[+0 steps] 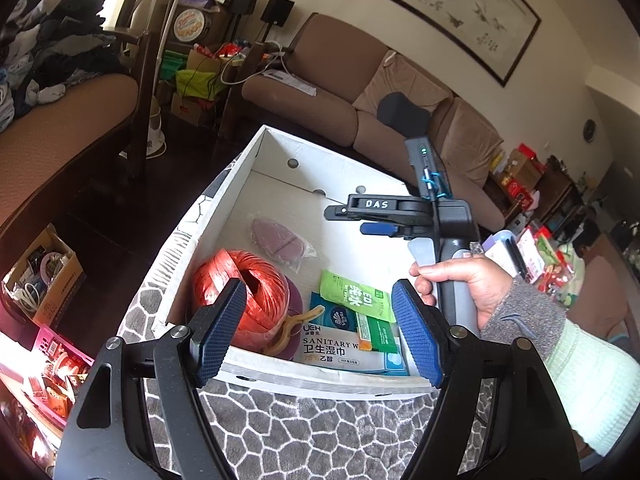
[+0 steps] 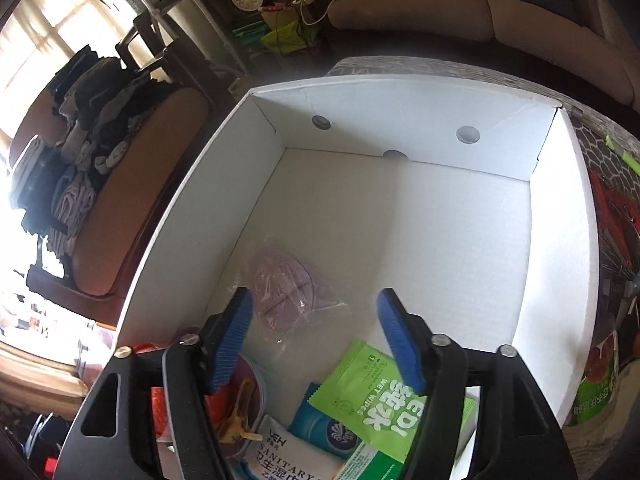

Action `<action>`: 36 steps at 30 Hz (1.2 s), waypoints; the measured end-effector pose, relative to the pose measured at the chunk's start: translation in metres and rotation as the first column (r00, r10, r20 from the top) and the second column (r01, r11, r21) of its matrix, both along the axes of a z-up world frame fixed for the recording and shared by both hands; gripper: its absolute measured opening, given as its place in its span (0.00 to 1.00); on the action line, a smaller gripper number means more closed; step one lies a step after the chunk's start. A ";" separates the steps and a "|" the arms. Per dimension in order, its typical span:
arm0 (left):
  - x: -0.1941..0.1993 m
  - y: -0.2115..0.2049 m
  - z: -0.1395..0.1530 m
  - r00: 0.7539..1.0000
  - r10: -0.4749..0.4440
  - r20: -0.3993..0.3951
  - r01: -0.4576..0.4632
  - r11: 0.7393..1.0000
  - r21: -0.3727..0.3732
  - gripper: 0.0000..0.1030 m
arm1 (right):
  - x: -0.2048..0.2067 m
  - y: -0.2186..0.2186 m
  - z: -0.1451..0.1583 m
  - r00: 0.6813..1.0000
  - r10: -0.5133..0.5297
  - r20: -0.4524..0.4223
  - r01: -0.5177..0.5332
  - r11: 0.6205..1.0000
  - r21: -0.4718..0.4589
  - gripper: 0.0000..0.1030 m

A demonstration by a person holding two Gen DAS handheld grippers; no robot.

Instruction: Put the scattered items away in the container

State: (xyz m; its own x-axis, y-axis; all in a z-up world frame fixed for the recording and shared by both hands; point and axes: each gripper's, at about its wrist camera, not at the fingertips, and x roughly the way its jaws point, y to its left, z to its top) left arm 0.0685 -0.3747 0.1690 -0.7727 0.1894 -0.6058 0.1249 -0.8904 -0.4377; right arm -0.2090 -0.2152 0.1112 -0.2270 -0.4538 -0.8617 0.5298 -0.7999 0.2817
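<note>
A white cardboard box (image 1: 256, 148) (image 2: 192, 208) sits on a patterned cloth. Inside lie a red twine ball (image 1: 240, 292), a pink bagged item (image 1: 280, 238) (image 2: 284, 292), a tan clip (image 1: 294, 326), a green wet-wipes packet (image 1: 354, 294) (image 2: 384, 400), a blue tissue pack (image 1: 334, 316) and a white sanitary-wipes pack (image 1: 340, 352). My left gripper (image 1: 320, 330) is open and empty above the box's near wall. My right gripper (image 2: 316, 340) is open and empty over the box's inside; it also shows in the left wrist view (image 1: 360, 216), held by a hand.
A brown sofa (image 1: 360, 92) stands behind the box. A wooden bench with piled clothes (image 2: 80, 152) is at the left. Packets and red items (image 2: 612, 216) lie on the cloth right of the box. Boxes of clutter (image 1: 40, 280) sit on the floor at the left.
</note>
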 end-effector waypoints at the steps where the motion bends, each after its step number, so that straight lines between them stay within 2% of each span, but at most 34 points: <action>1: -0.001 -0.001 -0.001 1.000 -0.005 0.002 0.005 1.000 0.000 0.71 | 0.002 -0.009 -0.008 0.999 0.040 0.005 -0.041 0.997 0.061 0.77; 3: -0.003 -0.001 -0.002 1.000 -0.016 0.009 0.016 1.000 0.004 0.73 | 0.009 -0.020 -0.020 0.994 0.105 0.026 -0.108 0.974 0.201 0.76; 4: -0.004 -0.001 -0.002 1.000 -0.021 0.010 0.021 1.000 0.005 0.74 | 0.014 -0.018 -0.019 0.991 0.129 0.024 -0.131 0.966 0.223 0.76; 6: -0.008 0.003 -0.003 0.999 -0.041 0.009 0.041 0.999 0.002 0.74 | 0.025 -0.007 -0.011 0.984 0.178 0.028 -0.180 0.956 0.232 0.76; 9: -0.016 0.015 -0.005 0.997 -0.079 0.014 0.079 0.997 -0.019 0.74 | 0.041 0.014 -0.006 0.969 0.223 0.105 -0.242 0.941 0.236 0.76; 11: -0.019 0.023 -0.005 0.996 -0.088 0.018 0.089 0.995 -0.038 0.73 | 0.052 0.027 -0.004 0.962 0.224 0.158 -0.255 0.943 0.215 0.75; 13: -0.018 0.028 -0.002 0.997 -0.078 0.016 0.079 0.995 -0.062 0.72 | 0.064 0.033 -0.006 0.958 0.216 0.189 -0.258 0.937 0.234 0.75; 15: -0.015 0.031 0.003 0.998 -0.060 0.003 0.060 0.994 -0.093 0.66 | 0.072 0.036 -0.010 0.959 0.195 0.204 -0.246 0.932 0.265 0.75; 19: -0.014 0.036 0.010 0.998 -0.069 0.001 0.069 0.992 -0.110 0.31 | 0.089 0.031 -0.013 0.964 0.140 0.224 -0.203 0.936 0.289 0.76; 20: -0.014 0.038 0.011 0.998 -0.068 0.008 0.069 0.990 -0.120 0.28 | 0.093 0.027 -0.014 0.964 0.140 0.228 -0.206 0.931 0.302 0.76; 22: -0.009 0.040 0.015 0.999 -0.050 0.012 0.051 0.989 -0.138 0.28 | 0.101 0.019 -0.016 0.969 0.143 0.203 -0.207 0.915 0.345 0.76; 24: -0.002 0.039 0.021 0.999 -0.033 -0.003 0.032 0.990 -0.134 0.33 | 0.103 0.015 -0.024 0.974 0.109 0.198 -0.180 0.904 0.388 0.76; 25: 0.002 0.037 0.023 0.999 -0.030 -0.011 0.028 0.992 -0.125 0.41 | 0.104 0.013 -0.028 0.978 0.091 0.190 -0.164 0.892 0.421 0.76; 26: 0.005 0.035 0.024 0.999 -0.025 -0.021 0.022 0.993 -0.115 0.56 | 0.105 0.009 -0.032 0.982 0.085 0.170 -0.155 0.875 0.459 0.76; 28: 0.011 0.030 0.026 0.999 -0.016 -0.038 0.012 0.995 -0.096 0.70 | 0.106 0.000 -0.039 0.986 0.057 0.156 -0.131 0.845 0.519 0.76; 31: 0.018 0.023 0.027 0.999 -0.002 -0.039 0.000 0.998 -0.067 0.70 | 0.106 -0.008 -0.047 0.991 0.002 0.136 -0.079 0.820 0.566 0.76; 34: 0.025 0.016 0.030 0.999 -0.002 -0.049 0.000 0.999 -0.048 0.70 | 0.105 -0.013 -0.046 0.993 -0.014 0.120 -0.059 0.814 0.578 0.74; 35: 0.026 0.015 0.030 0.999 -0.006 -0.052 0.003 0.999 -0.045 0.70 | 0.104 -0.014 -0.045 0.991 -0.014 0.134 -0.066 0.817 0.573 0.68; 36: 0.027 0.013 0.029 0.998 -0.016 -0.055 0.013 0.999 -0.039 0.69 | 0.103 -0.014 -0.043 0.989 -0.016 0.149 -0.072 0.821 0.566 0.44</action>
State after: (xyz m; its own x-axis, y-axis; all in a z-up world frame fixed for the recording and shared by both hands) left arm 0.0952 -0.3615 0.1984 -0.8028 0.1782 -0.5691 0.0883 -0.9083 -0.4089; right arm -0.1062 -0.2291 0.0685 -0.0785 0.1229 -0.9893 0.5445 -0.8260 -0.1459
